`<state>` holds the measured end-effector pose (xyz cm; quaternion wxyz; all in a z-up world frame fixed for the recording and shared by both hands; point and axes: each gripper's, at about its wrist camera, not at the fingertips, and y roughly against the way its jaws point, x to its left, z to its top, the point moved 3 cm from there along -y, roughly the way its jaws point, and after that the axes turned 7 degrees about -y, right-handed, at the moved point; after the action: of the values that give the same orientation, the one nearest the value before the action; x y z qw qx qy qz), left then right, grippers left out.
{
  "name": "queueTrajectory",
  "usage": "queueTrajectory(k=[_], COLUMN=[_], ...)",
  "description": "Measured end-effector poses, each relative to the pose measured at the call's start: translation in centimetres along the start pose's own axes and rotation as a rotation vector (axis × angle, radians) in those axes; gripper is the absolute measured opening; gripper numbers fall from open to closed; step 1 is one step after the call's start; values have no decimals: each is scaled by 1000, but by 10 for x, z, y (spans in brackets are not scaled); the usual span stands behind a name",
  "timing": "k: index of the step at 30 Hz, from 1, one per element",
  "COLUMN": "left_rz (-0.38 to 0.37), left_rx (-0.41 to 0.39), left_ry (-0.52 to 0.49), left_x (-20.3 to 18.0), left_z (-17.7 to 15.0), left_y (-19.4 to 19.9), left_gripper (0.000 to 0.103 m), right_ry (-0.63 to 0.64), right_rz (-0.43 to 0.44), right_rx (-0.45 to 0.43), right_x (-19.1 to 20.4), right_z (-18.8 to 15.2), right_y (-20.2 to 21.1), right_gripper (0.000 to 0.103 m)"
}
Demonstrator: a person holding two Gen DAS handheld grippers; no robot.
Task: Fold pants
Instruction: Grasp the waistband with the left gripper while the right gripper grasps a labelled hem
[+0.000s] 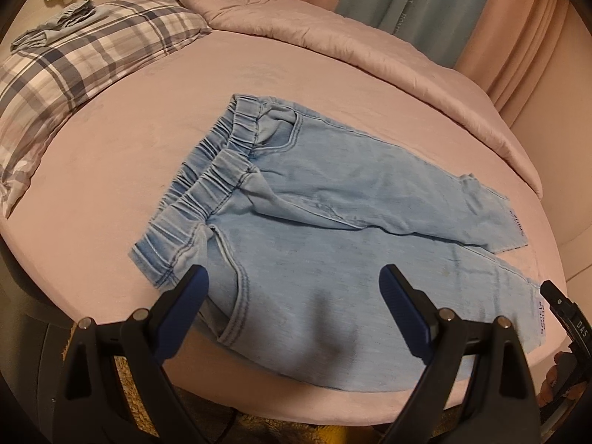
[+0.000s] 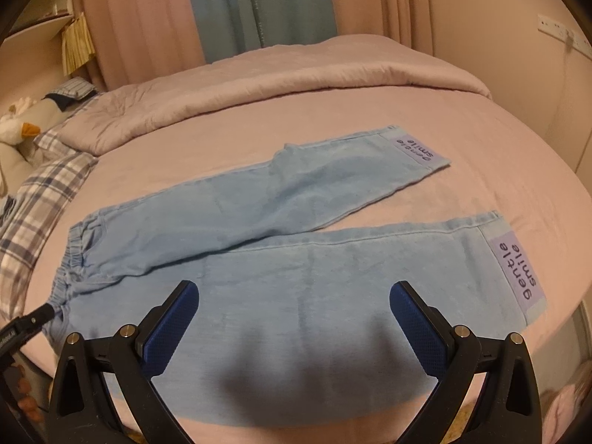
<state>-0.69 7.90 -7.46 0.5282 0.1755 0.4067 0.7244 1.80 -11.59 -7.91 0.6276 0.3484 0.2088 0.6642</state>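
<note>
Denim, light blue: pants (image 1: 333, 222) lie flat and unfolded on the bed (image 1: 148, 111), pink sheet under them. Elastic waistband (image 1: 207, 177) points toward the plaid pillow (image 1: 74, 59); legs run the other way, spread in a narrow V with bare sheet between the hems. Each hem carries a lilac patch reading "gentle smile", near-leg patch (image 2: 518, 273) and far-leg patch (image 2: 416, 148).

Left claw (image 1: 294, 283): jaws wide apart, holding nothing, hovering over the near hip and pocket seam close to the waistband corner. Blue pads (image 1: 403, 303) visible on both fingers. Cannot tell whether the tips touch the fabric.

Right claw (image 2: 294, 298): jaws wide apart too, empty, over the near leg about mid-length, casting a dark shadow on the denim just beneath it. Contact with the cloth not clear either.

Each camera catches the other claw's tip at its frame edge: right one beside the near hem in the left wrist view, left one at the waistband corner in the right wrist view.

Background: rumpled pink duvet (image 2: 259, 85) pushed to the far side of the bed, a folded blue-grey garment (image 1: 55, 26) on the pillow, pink and teal curtains (image 2: 236, 11) behind, a plush duck (image 2: 18, 129) at far left of the right wrist view.
</note>
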Motion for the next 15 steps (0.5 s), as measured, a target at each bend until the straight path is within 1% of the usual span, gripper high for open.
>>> queueTrajectory(k=[4,8,10,12,13,14,15], left_rz=[12,37,61,80,89,100,115], left_rx=[-11,-13,-7,8,17,23,27], left_ry=[3,37,75,102,115,126,137], left_x=[6,22,36,47,52,57,64], left_z=[2,5,5,5,5,4,4], left_y=[1,0,-2,-5,-8,-10,-12], left_gripper=[92,91,91,91,91,91,91], right_ry=[-8,-41,-70,-112,-135,-157,-183], right_rz=[-9,-12,-30,-74,-94,-113,-130], right_rx=[-1,-6,-11,-21,-26,-28,-28], right_x=[-5,-20,-35,-58,-70,-81,-93], right_z=[1,5,8,12,14,14,15], right_y=[-1,0,1,3,4,5,6], right_gripper=[103,101,98,93,88,86,81])
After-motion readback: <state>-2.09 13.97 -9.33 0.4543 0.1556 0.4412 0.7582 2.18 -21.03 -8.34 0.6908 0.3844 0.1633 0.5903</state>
